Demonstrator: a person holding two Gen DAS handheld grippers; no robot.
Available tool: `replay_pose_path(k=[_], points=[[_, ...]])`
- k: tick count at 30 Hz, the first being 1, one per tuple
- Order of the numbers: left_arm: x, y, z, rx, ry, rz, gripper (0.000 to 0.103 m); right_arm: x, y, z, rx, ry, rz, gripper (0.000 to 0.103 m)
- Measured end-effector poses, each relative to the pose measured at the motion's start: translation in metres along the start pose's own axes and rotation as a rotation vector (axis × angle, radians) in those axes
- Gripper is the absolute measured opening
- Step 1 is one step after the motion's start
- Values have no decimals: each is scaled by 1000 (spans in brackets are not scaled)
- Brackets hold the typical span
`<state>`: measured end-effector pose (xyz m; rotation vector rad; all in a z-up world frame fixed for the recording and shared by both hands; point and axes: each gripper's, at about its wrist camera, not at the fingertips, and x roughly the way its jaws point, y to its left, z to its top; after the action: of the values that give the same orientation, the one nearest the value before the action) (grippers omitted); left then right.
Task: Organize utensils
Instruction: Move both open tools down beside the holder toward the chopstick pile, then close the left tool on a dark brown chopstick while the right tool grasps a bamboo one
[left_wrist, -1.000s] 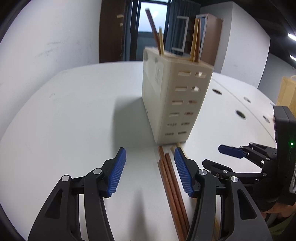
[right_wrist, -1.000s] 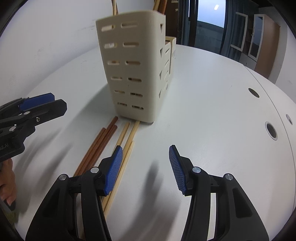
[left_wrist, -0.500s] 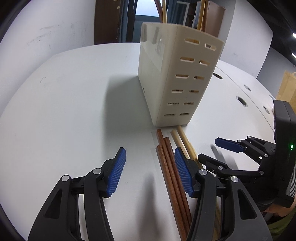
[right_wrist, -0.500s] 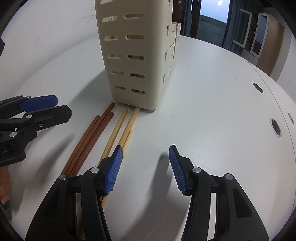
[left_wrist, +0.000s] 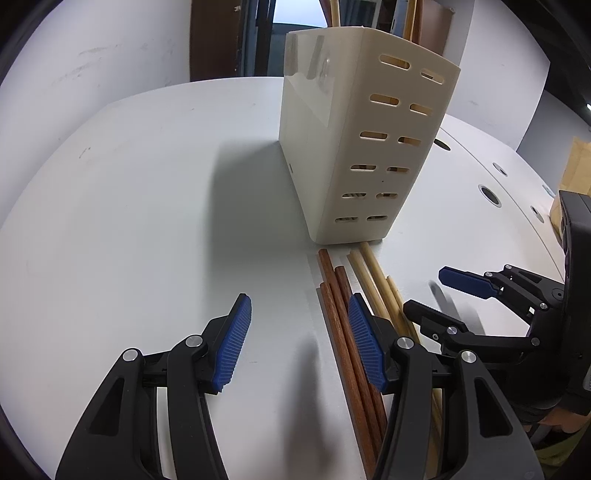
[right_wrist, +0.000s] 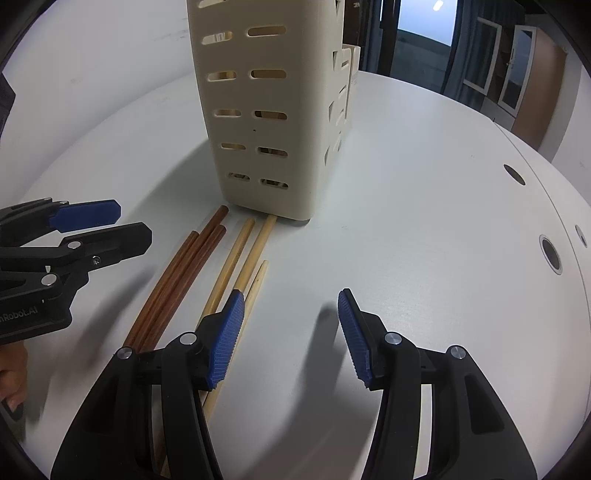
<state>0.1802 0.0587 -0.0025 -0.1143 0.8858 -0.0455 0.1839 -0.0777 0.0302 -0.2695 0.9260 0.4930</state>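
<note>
Both hand-held grippers are hovering half-open and empty over the white bench (left_wrist: 129, 192), the left hand-held gripper (left_wrist: 299, 339) just left of 3 dark chopsticks (left_wrist: 334, 295), the right hand-held gripper (right_wrist: 291, 336) just right of 3 pale chopsticks (right_wrist: 251, 258). The sticks are lying lengthwise, pointing away toward the cream utensil holder (right_wrist: 266, 110), where others are already standing; open bench is lying on either side.

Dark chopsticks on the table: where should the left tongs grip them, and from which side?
Mid-shaft, from above, jaws straddling the bundle. The dark chopsticks lie flat, side by side, tips near the holder; pale chopsticks crowd their right.
</note>
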Motion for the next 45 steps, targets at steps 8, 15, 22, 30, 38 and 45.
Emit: replay_pose_path(k=[8,15,22,30,38,45], points=[[13,-1,-3,20,36,15,55,-1,-1,1,26,12,-2,53],[24,-1,-9,45,70,38,55,2,-3,7,35,29,20,53],[24,2,-13,52,74,61,55,5,1,4,19,40,-4,54],[24,-4,-13,78,78,95,44,2,-8,0,10,55,1,53],[24,-5,-12,107,75,107,17,-6,12,-16,0,56,4,44],[23,-6,-10,113,80,116,8,-15,17,-25,-25,48,39,12]])
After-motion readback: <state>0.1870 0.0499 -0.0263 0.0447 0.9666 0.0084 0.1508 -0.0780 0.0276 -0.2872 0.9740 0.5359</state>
